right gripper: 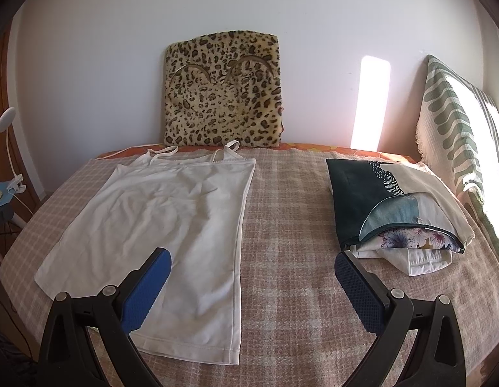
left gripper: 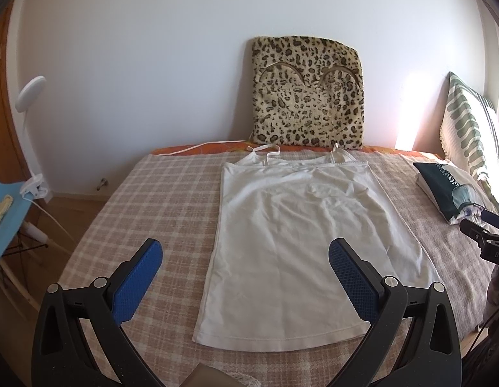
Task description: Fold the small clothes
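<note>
A white strappy top (left gripper: 301, 242) lies spread flat on the checked bed cover (left gripper: 159, 200), straps toward the wall, hem toward me. It also shows in the right wrist view (right gripper: 165, 225). My left gripper (left gripper: 246, 254) is open and empty, held above the lower left part of the top. My right gripper (right gripper: 252, 264) is open and empty, above the bed cover (right gripper: 288, 225) just right of the top's lower right edge. Part of the right gripper (left gripper: 484, 229) shows at the right edge of the left wrist view.
A leopard-print cushion (left gripper: 309, 92) leans on the wall behind the top. A dark fabric bag (right gripper: 378, 200) with clothes spilling out lies on the right of the bed. A green-striped pillow (right gripper: 455, 135) stands at far right. A blue chair (left gripper: 4, 213) and a clip lamp (left gripper: 30, 93) are left of the bed.
</note>
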Tool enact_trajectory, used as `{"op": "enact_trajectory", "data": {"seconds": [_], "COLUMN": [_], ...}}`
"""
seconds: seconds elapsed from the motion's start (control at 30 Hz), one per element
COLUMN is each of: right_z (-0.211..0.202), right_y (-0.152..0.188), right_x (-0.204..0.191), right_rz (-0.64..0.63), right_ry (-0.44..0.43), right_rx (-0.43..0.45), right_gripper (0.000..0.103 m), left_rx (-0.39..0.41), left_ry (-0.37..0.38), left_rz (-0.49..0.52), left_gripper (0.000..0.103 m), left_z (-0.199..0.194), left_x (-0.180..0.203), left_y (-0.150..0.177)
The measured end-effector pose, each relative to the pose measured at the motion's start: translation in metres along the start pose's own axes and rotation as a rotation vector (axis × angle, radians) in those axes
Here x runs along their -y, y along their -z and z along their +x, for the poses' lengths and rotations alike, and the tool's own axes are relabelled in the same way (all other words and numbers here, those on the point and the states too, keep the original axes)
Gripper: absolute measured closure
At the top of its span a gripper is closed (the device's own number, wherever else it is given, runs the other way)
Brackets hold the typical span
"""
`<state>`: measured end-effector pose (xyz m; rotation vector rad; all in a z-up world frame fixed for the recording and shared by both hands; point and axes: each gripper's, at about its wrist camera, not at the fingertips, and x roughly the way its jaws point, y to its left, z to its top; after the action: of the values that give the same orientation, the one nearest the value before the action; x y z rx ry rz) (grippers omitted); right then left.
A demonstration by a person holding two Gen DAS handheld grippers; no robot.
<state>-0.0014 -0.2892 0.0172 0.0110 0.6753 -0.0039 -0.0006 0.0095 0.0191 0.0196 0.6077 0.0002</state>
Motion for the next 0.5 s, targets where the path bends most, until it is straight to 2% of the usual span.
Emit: {"op": "enact_trajectory", "data": {"seconds": [0.5], "right_z": [0.0012], "right_y": [-0.0004], "right_x": [-0.0022], "right_rz": [0.001], "right_ry": [-0.003], "right_rx": [-0.004], "right_gripper": [0.0], "left_rx": [0.002], "left_ry": [-0.001], "left_rz": [0.002], "left_gripper": [0.0], "left_z": [-0.0006], "left_x": [0.0012], "left_y": [0.0]}}
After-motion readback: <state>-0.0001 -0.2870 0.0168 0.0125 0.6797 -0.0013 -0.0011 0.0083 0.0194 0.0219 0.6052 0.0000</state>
